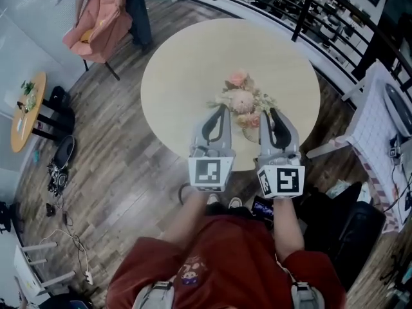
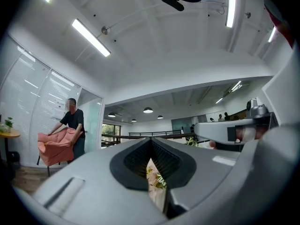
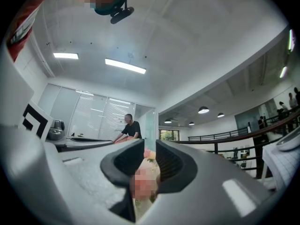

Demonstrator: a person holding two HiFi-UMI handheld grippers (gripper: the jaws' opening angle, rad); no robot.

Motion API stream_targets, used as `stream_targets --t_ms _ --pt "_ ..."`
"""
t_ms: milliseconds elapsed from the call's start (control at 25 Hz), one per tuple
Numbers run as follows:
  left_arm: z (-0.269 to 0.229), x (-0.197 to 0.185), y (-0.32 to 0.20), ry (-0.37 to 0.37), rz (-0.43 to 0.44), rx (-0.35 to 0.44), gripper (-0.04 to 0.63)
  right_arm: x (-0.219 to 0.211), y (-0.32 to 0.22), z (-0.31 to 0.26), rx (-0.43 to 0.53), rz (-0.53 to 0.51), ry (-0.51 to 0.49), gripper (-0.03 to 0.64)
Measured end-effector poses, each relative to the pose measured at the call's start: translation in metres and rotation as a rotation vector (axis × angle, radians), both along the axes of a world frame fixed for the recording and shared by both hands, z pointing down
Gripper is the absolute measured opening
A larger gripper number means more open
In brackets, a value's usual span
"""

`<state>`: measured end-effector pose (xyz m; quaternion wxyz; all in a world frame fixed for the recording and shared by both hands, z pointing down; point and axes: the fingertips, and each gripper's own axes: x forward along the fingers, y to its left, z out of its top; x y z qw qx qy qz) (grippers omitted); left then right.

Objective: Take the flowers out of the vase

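A bunch of pink and cream flowers (image 1: 242, 100) stands in a small clear vase (image 1: 251, 134) on the round pale table (image 1: 180, 76), near its front edge. My left gripper (image 1: 222, 109) lies just left of the bunch, its jaws meeting at the tips. My right gripper (image 1: 270, 111) lies just right of it, jaws a narrow gap apart with nothing pressed between them. In the left gripper view the left gripper (image 2: 151, 142) shows flowers (image 2: 154, 175) behind its closed tips. In the right gripper view blooms (image 3: 149, 161) show through the gap of the right gripper (image 3: 150, 146).
A chair draped with pink cloth (image 1: 96, 21) stands beyond the table at the left, with a person (image 2: 71, 125) handling it. A black railing (image 1: 309, 5) runs behind the table. A small wooden side table (image 1: 26, 108) is at far left, and white furniture (image 1: 373, 127) at right.
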<state>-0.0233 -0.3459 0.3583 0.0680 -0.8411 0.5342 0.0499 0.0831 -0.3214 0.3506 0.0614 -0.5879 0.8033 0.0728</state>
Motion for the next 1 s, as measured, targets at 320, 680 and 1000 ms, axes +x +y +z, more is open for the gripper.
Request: stream_targets --t_ms 320,680,1000 --pt "0.017 0.001 -0.005 -0.026 0.011 -0.023 0.005 -0.003 0.007 0.027 -0.054 -0.068 0.006 0.297" --pt "0.024 -0.006 -0.005 -0.028 0.004 -0.034 0.005 -0.012 0.010 0.078 -0.168 -0.102 0.055 0.408" --pt "0.019 -0.005 0.000 -0.005 -0.005 -0.026 0.005 -0.019 -0.013 0.116 -0.253 -0.107 0.073 0.428"
